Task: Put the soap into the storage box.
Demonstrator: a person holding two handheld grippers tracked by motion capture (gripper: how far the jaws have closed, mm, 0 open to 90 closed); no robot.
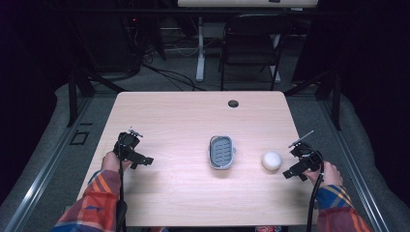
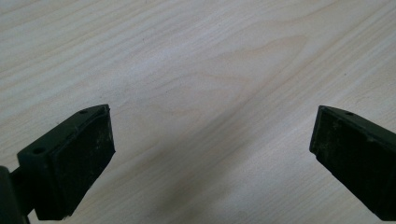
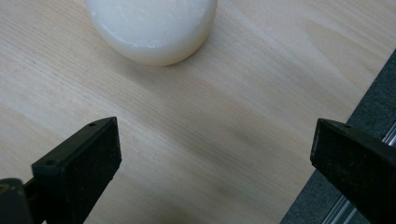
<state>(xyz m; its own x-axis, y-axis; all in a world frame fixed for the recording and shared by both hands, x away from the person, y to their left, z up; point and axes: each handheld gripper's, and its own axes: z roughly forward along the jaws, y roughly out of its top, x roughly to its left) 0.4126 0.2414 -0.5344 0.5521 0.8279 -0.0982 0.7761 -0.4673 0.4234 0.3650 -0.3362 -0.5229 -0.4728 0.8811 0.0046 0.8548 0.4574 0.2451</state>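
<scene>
Nothing is moved yet: the white soap [image 1: 271, 160] lies on the desk [image 1: 183, 111] beside the grey dish [image 1: 222, 152], and both the right tongs [image 1: 296, 172] and left tongs [image 1: 143, 162] gape empty.

Setting: recording lab or studio. A pale wooden table [image 1: 193, 116] with a cable hole [image 1: 233, 103] is ringed by black curtains; grey carpet, trailing floor cables [image 1: 169, 75], a folding chair [image 1: 251, 46] and stand legs are seen behind
</scene>
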